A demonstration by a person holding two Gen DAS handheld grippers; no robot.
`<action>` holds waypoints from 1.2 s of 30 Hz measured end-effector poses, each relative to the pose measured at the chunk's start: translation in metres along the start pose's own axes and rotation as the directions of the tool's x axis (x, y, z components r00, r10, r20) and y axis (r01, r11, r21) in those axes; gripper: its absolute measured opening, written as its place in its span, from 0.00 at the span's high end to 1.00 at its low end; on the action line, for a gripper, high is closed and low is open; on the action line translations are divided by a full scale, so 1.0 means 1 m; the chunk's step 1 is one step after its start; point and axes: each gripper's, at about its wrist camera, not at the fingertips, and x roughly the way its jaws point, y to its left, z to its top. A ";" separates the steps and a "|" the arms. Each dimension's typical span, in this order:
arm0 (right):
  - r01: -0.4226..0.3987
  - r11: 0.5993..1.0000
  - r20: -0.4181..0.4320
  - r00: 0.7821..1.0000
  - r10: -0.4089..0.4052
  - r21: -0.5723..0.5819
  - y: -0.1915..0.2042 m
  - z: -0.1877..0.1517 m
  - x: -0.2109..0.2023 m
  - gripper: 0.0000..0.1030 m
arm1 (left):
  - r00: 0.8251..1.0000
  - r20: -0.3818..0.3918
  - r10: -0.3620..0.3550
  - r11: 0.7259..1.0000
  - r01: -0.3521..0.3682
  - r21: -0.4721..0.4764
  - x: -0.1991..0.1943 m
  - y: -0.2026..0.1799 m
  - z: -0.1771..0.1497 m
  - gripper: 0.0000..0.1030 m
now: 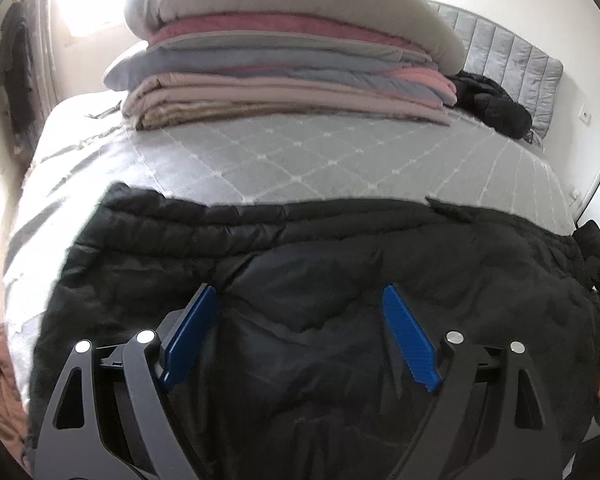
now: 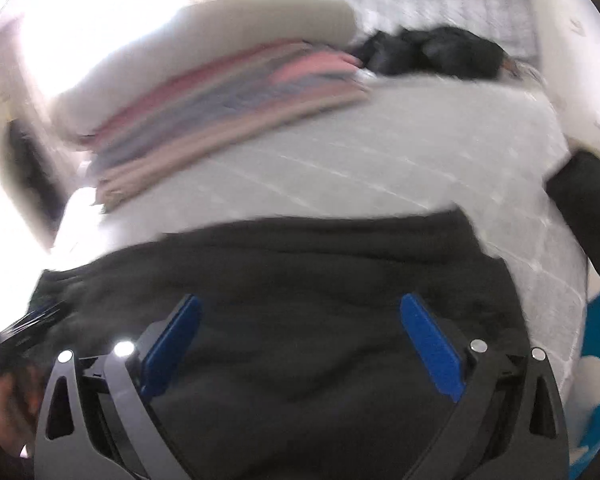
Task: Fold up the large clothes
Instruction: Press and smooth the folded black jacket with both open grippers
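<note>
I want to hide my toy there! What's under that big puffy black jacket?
Under the puffy black quilted jacket lies the grey bed cover with white diamond stitching, showing beyond the jacket's far edge. Anything else beneath the jacket is covered, so it cannot be seen.

Our right wrist view is motion-blurred: the folded bedding stack (image 2: 228, 92) and dark heap (image 2: 432, 56) lose detail. The black puffer jacket (image 1: 320, 280) runs off our left view's bottom edge.

Grey quilted bedspread (image 1: 284, 152) at centre; stacked folded blankets (image 1: 284, 76) at 12 o'clock (pink, blue, beige layers); grey padded headboard (image 1: 508, 56) at 2 o'clock; dark hanging garment (image 1: 16, 64) at 10 o'clock.
</note>
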 end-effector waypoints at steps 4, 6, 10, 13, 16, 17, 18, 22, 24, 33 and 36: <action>-0.044 0.991 -0.096 0.995 0.032 -0.128 0.045 -0.013 0.027 0.07 | 0.999 0.045 0.018 0.998 -0.021 0.052 -0.012 -0.007 -0.001 0.21; -0.033 0.985 -0.174 0.985 0.003 -0.167 0.051 -0.030 0.049 0.07 | 0.999 0.037 0.020 0.997 -0.023 0.077 -0.010 -0.011 -0.004 0.21; -0.028 0.981 -0.173 0.985 -0.005 -0.191 0.048 -0.035 0.060 0.07 | 1.000 0.024 0.018 0.996 -0.019 0.082 -0.007 -0.012 -0.005 0.21; -0.017 0.979 -0.169 0.985 -0.018 -0.204 0.046 -0.037 0.061 0.07 | 0.999 0.029 0.016 0.996 -0.018 0.086 -0.007 -0.013 -0.005 0.21; -0.013 0.978 -0.166 0.986 -0.022 -0.208 0.047 -0.041 0.063 0.06 | 1.000 0.025 0.015 0.996 -0.018 0.089 -0.005 -0.012 -0.009 0.21; -0.013 0.978 -0.165 0.986 -0.022 -0.208 0.046 -0.042 0.063 0.06 | 1.000 0.019 0.016 0.996 -0.018 0.090 -0.002 -0.012 -0.010 0.21; -0.013 0.978 -0.164 0.986 -0.022 -0.207 0.046 -0.043 0.062 0.06 | 1.000 0.013 0.017 0.996 -0.018 0.091 -0.001 -0.013 -0.011 0.21; -0.014 0.978 -0.157 0.987 -0.019 -0.207 0.048 -0.041 0.050 0.07 | 1.000 0.022 0.021 0.995 -0.023 0.095 -0.004 -0.014 -0.010 0.21; -0.022 0.980 -0.103 0.995 0.001 -0.198 0.049 -0.037 0.037 0.07 | 0.998 0.055 0.017 0.995 -0.022 0.098 -0.014 -0.014 -0.008 0.21; -0.003 0.978 -0.160 0.987 -0.031 -0.208 0.047 -0.045 0.060 0.06 | 0.997 0.077 0.018 0.992 -0.027 0.123 -0.022 -0.017 -0.011 0.21; -0.007 0.979 -0.164 0.986 -0.027 -0.205 0.046 -0.045 0.062 0.06 | 0.995 0.097 0.019 0.991 -0.031 0.133 -0.026 -0.018 -0.011 0.21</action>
